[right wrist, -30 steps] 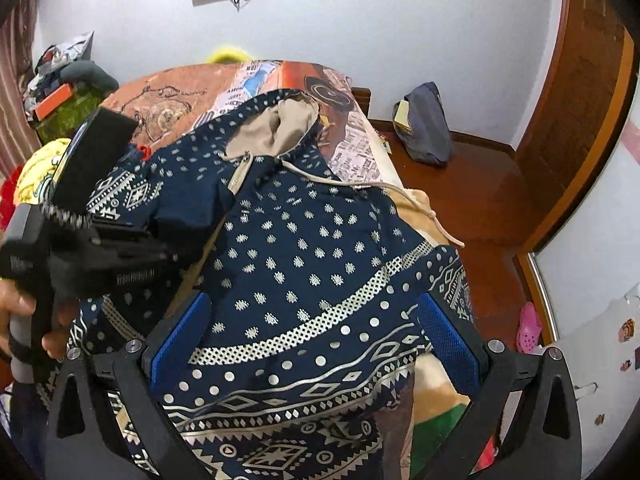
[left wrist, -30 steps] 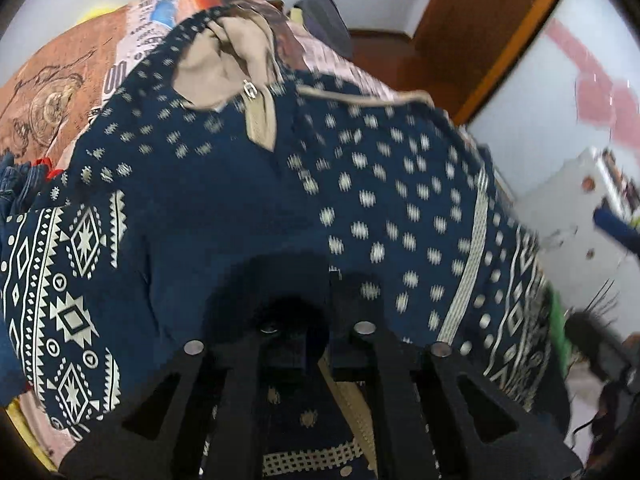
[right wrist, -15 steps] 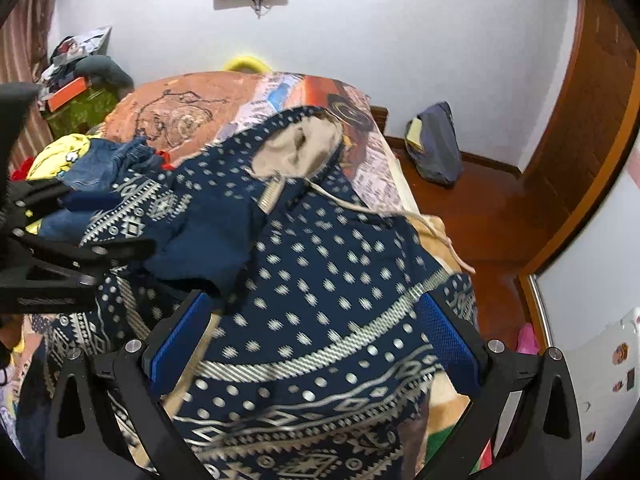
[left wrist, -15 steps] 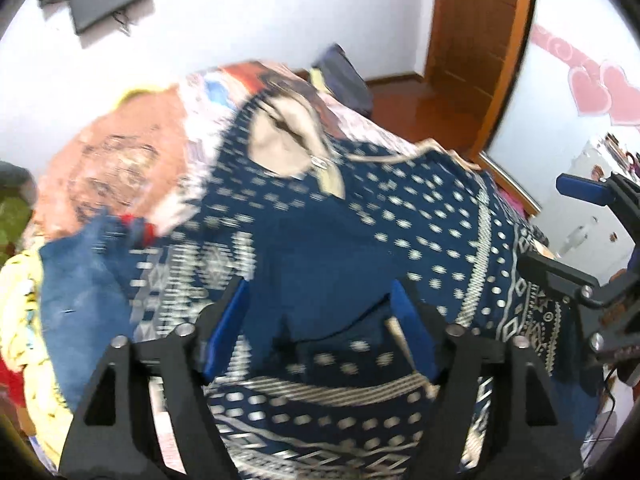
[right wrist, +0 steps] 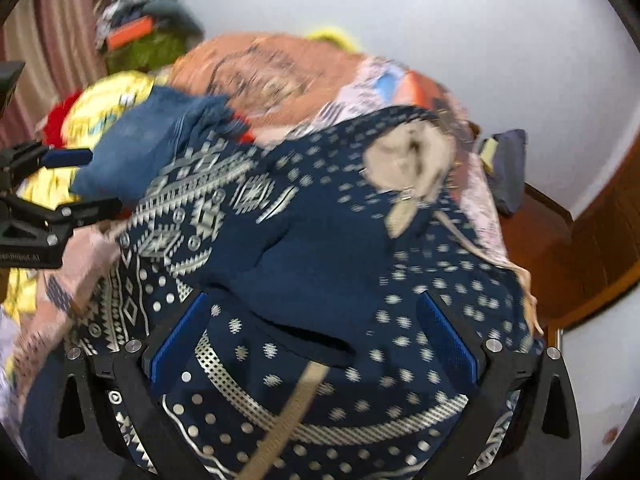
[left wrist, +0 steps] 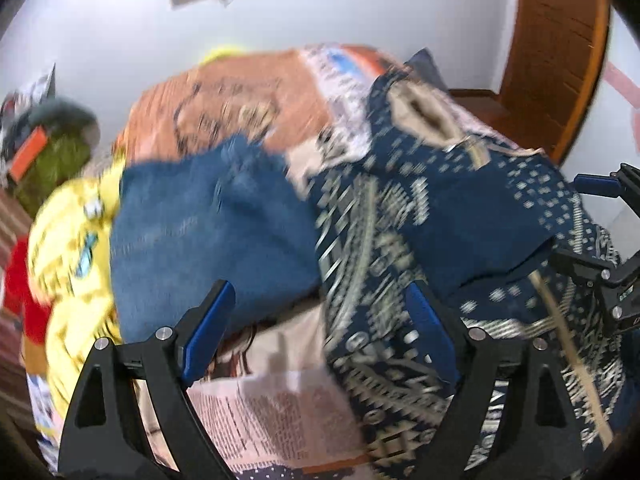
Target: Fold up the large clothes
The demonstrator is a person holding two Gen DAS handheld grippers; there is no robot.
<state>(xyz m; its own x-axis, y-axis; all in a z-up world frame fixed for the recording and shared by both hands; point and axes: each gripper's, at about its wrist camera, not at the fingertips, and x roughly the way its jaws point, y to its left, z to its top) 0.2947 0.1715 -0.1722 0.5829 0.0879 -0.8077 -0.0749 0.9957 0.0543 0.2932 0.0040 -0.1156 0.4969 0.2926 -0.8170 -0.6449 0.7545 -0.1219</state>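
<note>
Bed with printed orange cover (left wrist: 240,92), navy patterned hoodie (right wrist: 320,248), blue jeans (left wrist: 208,232), yellow garment (left wrist: 68,240)

I see the navy hooded jacket (right wrist: 328,256) spread flat across the bed, hood end away from me and hem nearest. It carries pale dots over the chest and bands of geometric pattern along the hem and sleeves. The beige-lined hood (right wrist: 408,160) lies open, with a beige zipper strip running down the front. One sleeve (left wrist: 460,216) is folded inward across the body, showing a plain dark blue panel. Both views are blurred, so finer detail escapes me.
</note>
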